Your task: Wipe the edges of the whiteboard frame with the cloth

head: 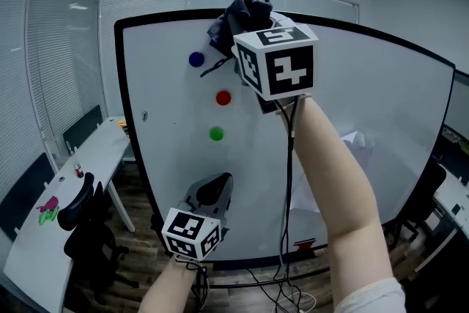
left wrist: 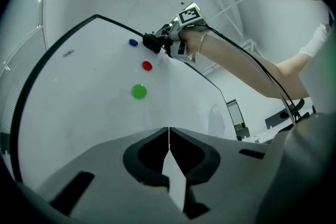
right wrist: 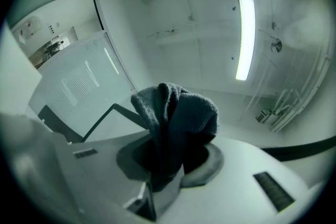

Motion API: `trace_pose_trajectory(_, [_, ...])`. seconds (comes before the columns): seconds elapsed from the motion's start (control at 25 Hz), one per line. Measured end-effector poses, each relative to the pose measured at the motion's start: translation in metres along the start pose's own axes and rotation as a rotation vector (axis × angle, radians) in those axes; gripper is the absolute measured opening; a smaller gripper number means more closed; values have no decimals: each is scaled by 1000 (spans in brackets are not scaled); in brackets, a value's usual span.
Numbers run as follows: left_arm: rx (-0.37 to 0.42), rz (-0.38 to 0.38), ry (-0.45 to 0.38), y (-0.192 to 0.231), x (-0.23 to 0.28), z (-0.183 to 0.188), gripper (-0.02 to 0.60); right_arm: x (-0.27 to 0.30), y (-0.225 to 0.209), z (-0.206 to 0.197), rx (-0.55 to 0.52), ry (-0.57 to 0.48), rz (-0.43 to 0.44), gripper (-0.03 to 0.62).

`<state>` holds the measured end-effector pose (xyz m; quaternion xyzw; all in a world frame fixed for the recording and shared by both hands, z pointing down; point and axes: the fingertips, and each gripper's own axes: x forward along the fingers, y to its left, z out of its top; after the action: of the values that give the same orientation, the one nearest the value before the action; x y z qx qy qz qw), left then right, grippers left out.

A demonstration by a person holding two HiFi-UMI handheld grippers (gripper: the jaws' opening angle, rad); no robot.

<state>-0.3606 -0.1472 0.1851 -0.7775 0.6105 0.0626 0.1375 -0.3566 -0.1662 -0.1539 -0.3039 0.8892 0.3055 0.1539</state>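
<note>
Our right tool (right wrist: 167,168) pinches the dark cloth (right wrist: 176,110) between its jaws, with a thick bunch standing up past the tips. In the head view that bunch sits at the top edge of the whiteboard (head: 352,106), on the black frame (head: 157,17), just above and to the right of the blue magnet (head: 196,59). The left gripper view agrees: the cloth is at the upper rail. We cannot tell whether it presses firmly or only brushes. Our left tool (left wrist: 168,136) hangs low in front of the board, jaws pressed together on nothing.

We judge the step in hand to be the wipe along the top rail. Nothing shows which sides are already clean.

To do it well, we should lead with the cloth bunch, not the hard tips. Tilting the right tool would let the fabric wrap over the lip of the rail instead of sliding onto the white face. Steady, light pressure along the line of the frame, in one direction, should serve.

The red magnet (head: 223,97) and green magnet (head: 216,133) lie well below the rail, so only the blue one is near enough to catch. The arm reaches high, so a sidestep may hold contact better than stretching further.
</note>
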Motion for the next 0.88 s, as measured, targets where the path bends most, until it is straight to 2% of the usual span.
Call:
trace_pose_trajectory(0.16, [-26, -14, 29, -33, 27, -18, 20, -19, -37, -9, 17, 2, 6, 78])
trace_pose_trajectory(0.32, [-54, 1, 14, -58, 46, -23, 20, -42, -78, -18, 27, 6, -19, 78])
trace_pose_trajectory(0.56, [-30, 1, 0, -104, 75, -19, 20, -81, -138, -39, 24, 33, -59, 78])
trace_pose_trajectory(0.88, [-36, 22, 35, -153, 94, -24, 20, -113, -204, -56, 35, 82, -81, 78])
